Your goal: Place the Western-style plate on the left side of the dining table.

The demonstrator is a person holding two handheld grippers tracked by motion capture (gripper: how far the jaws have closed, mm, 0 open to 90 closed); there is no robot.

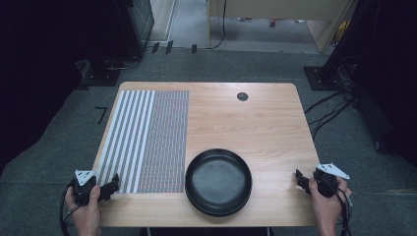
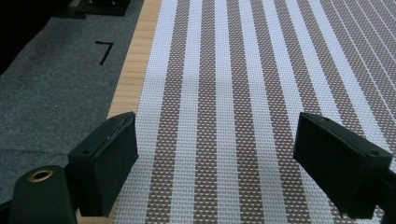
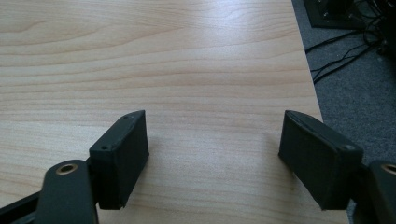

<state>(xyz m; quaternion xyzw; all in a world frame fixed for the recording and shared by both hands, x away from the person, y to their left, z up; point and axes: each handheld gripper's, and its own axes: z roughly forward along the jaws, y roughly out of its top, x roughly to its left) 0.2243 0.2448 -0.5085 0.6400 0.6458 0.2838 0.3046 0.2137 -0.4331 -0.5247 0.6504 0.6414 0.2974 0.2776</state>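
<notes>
Both my hand-held grippers, left (image 1: 114, 184) and right (image 1: 298, 178), were spread, empty; a careless pinch might've skidded the black plate (image 1: 218, 182) off the counter (image 1: 246, 123).

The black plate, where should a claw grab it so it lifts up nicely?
Probably by the raised rim of the black plate, one jaw above the edge, one below. Its middle is flat and low, giving the jaws nothing to pinch. The right claw could come in level from the right side, where bare table leaves room; the striped mat lies close on the left.
</notes>
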